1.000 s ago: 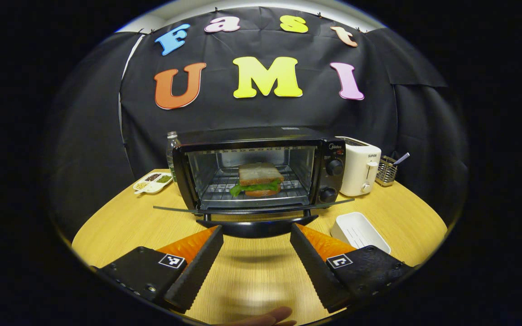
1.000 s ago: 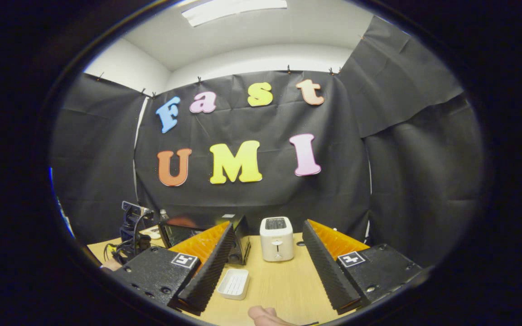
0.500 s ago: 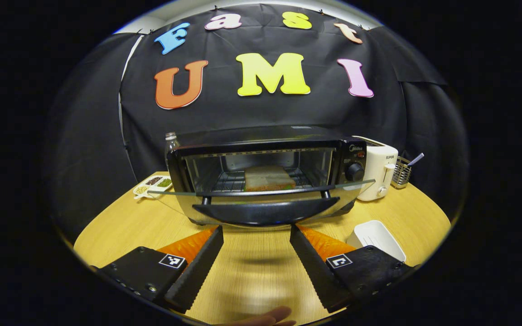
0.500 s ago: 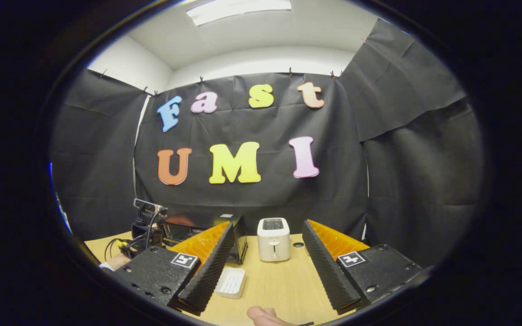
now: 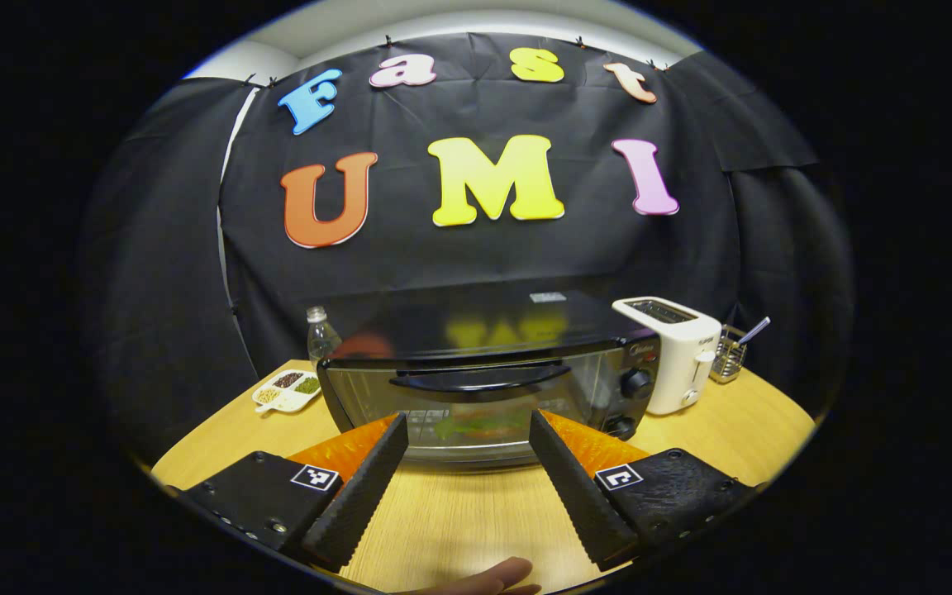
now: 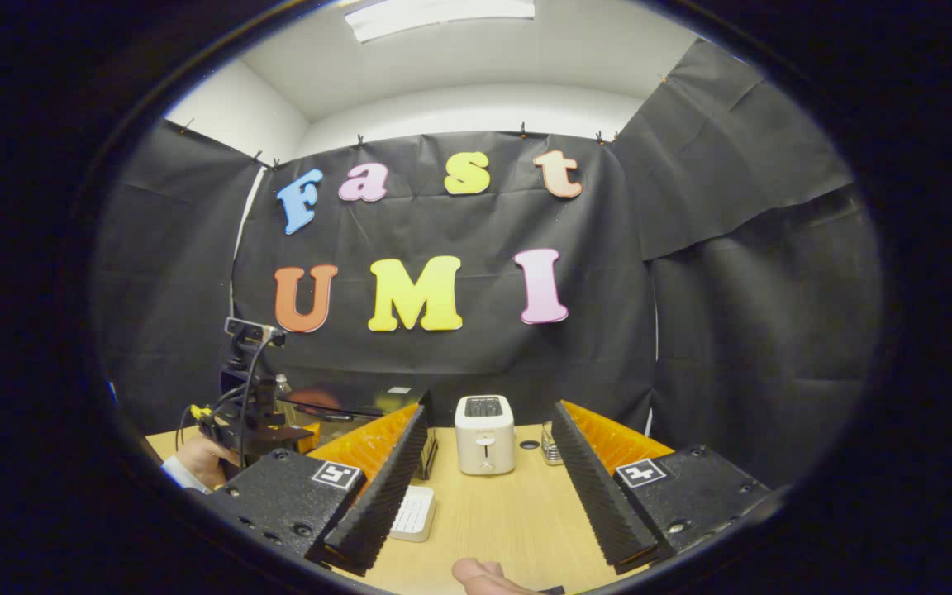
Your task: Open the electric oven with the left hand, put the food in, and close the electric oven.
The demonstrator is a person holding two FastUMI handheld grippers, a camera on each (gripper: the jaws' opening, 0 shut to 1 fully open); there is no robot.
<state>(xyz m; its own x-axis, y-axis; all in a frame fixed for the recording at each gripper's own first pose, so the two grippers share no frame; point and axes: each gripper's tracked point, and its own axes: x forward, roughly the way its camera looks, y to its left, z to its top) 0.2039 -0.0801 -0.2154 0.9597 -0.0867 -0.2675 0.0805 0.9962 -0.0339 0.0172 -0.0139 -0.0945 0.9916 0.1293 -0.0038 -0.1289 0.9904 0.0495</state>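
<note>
Going from the left edge of the bench [image 5: 220, 430] in the left gripper view, a small divided dish [image 5: 287, 390] and a bottle [image 5: 321, 334] are sitting near the rear left corner, just beside the electric oven [image 5: 476, 364]. The oven is occupying the middle of the bench, its long axis running left to right across the view, parallel to the near edge. Its glass door [image 5: 476, 413] is looking all but shut, though I cannot tell whether it is fully seated. The food [image 5: 476, 425] is lying inside, showing as a blurred green and brown patch through the glass.

The door handle [image 5: 480, 378] is stretching crosswise along the top of the door, directly ahead of and a little above the left gripper [image 5: 466, 475]. Its fingers are standing spread wide, pinching nothing, and the lower door is showing in the gap between them. This is the relation that matters: the door is lying straight in front of the left fingers, so any last push to seat it would probably go forward along their own line.

Further right, a white toaster [image 5: 670, 351] is standing just beside the oven, with a wire rack [image 5: 728, 355] behind it near the rear right corner.

In the right gripper view, the right gripper [image 6: 484, 496] is hanging well apart from the oven [image 6: 352, 409], fingers likewise spread and holding nothing, pointing towards the toaster [image 6: 484, 434]. The left hand is clearly the nearer one
</note>
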